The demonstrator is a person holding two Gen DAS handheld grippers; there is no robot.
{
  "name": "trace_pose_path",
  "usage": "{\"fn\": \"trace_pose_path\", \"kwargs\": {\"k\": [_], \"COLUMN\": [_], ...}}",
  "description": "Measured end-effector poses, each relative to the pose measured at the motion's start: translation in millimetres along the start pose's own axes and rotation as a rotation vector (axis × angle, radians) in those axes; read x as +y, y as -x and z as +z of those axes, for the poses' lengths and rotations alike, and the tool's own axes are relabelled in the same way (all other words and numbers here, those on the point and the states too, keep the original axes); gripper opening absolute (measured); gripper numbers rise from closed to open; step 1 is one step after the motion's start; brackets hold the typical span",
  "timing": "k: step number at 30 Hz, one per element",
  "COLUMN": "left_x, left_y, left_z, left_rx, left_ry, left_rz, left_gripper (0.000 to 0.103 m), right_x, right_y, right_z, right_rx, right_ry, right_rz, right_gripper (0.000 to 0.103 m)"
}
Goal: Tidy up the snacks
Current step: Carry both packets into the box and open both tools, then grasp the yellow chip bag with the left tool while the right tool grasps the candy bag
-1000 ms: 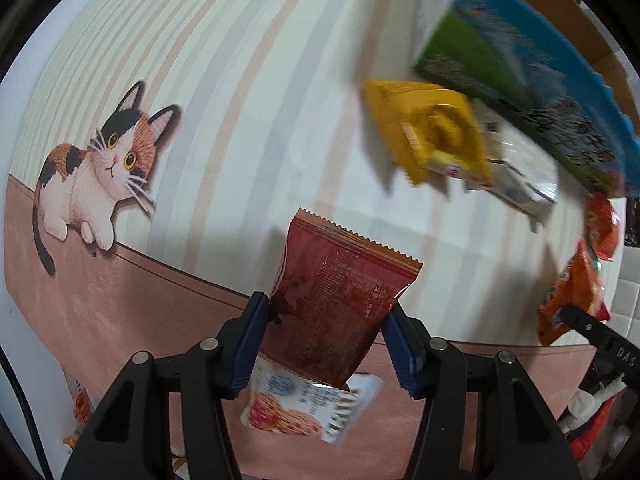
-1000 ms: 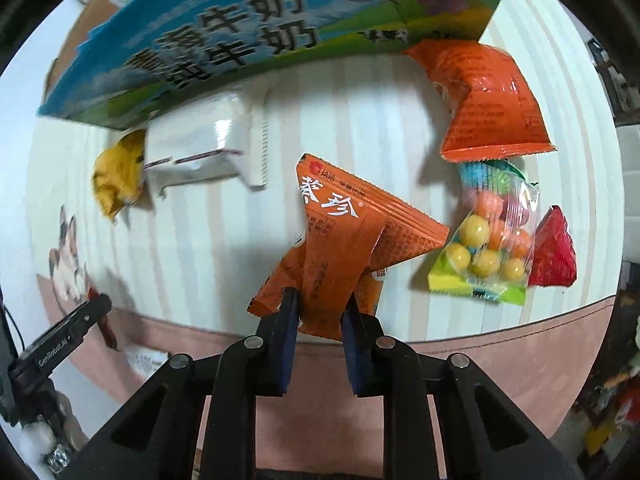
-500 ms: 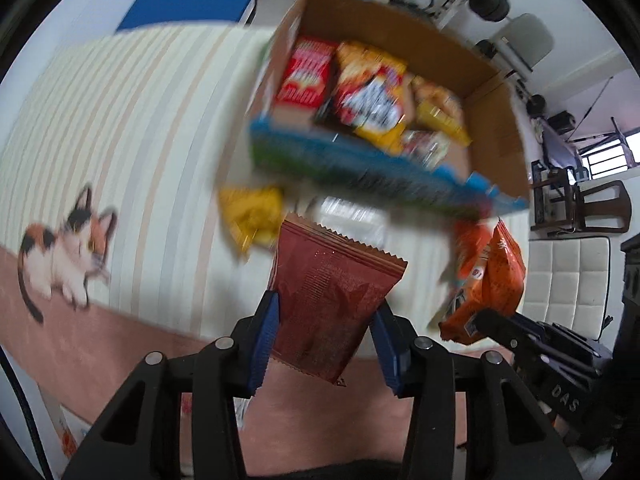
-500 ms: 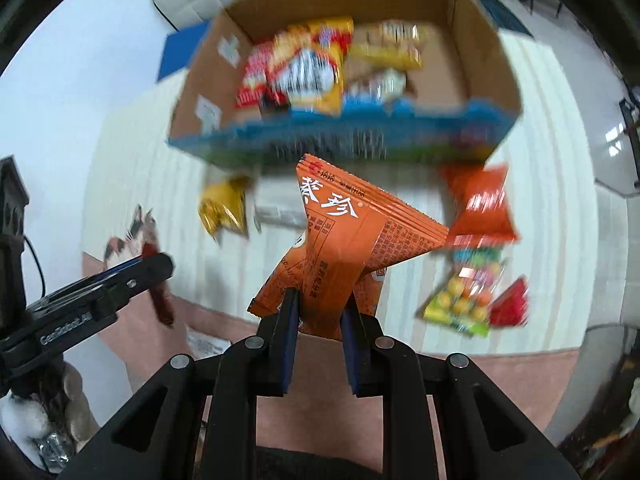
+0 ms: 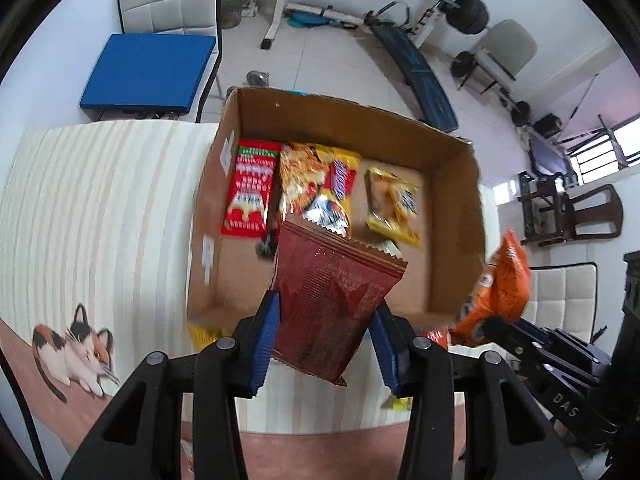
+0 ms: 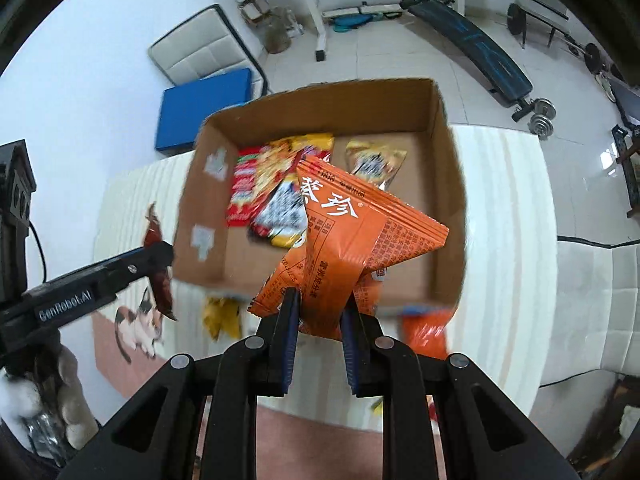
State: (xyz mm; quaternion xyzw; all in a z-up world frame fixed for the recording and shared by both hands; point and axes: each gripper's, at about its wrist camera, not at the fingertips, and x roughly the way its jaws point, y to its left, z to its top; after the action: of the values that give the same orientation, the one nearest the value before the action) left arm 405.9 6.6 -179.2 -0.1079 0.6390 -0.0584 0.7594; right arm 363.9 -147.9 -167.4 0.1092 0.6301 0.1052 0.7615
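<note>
The left tongs [image 5: 325,344] were closed on a dark red foil packet [image 5: 334,308], its crimped top edge fanned out low in the centre of the left view, just in front of the near wall of the cardboard box [image 5: 456,216]. The right tongs [image 6: 318,334] pinched an orange packet [image 6: 352,252] with white characters, its folded, glossy body standing up in the middle of the right view and covering part of the box [image 6: 444,184] floor.

The box was open-topped, with plain brown corrugated walls. Its right half showed bare floor; the left half held a red snack pack [image 5: 250,188], a yellow-orange crinkled bag [image 5: 308,172] and, toward the centre, a small yellow wrapper [image 5: 394,208]. To the left of the box the striped cloth on the desk [image 5: 100,208] lay open.

The left view alone showed the box's whole floor and the cat print [image 5: 76,348] at lower left, with the orange packet [image 5: 500,292] and the right tongs at the right edge. The right view alone showed what lay below the box's near wall: a yellow pouch [image 6: 222,316] at lower left and another orange pack [image 6: 426,330] at lower right, both blurred, and the left tongs [image 6: 156,256] with the red packet [image 6: 160,276] edge-on at the left.
</note>
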Motion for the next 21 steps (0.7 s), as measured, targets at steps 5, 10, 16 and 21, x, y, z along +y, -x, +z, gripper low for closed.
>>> {"fn": "trace_pose_path", "kwargs": {"k": [5, 10, 16, 21], "left_x": [6.5, 11.5, 14.3, 16.2], "left_y": [-39.7, -82.2, -117.9, -122.5], "left_z": [31.5, 42.5, 39.1, 36.8], "left_rx": [0.085, 0.185, 0.306, 0.299], "left_ry": [0.013, 0.008, 0.017, 0.015], "left_rz": [0.042, 0.083, 0.1, 0.11], "left_gripper": [0.041, 0.041, 0.044, 0.082], "right_x": [-18.3, -34.8, -53.0, -52.5], "right_y": [-30.3, -71.3, -108.3, -112.1], "right_z": [34.6, 44.8, 43.8, 42.8], "right_rx": [0.06, 0.149, 0.257, 0.259], "right_ry": [-0.014, -0.041, -0.119, -0.104], "right_rz": [-0.045, -0.072, -0.069, -0.094], "right_gripper": [0.022, 0.022, 0.041, 0.088]}}
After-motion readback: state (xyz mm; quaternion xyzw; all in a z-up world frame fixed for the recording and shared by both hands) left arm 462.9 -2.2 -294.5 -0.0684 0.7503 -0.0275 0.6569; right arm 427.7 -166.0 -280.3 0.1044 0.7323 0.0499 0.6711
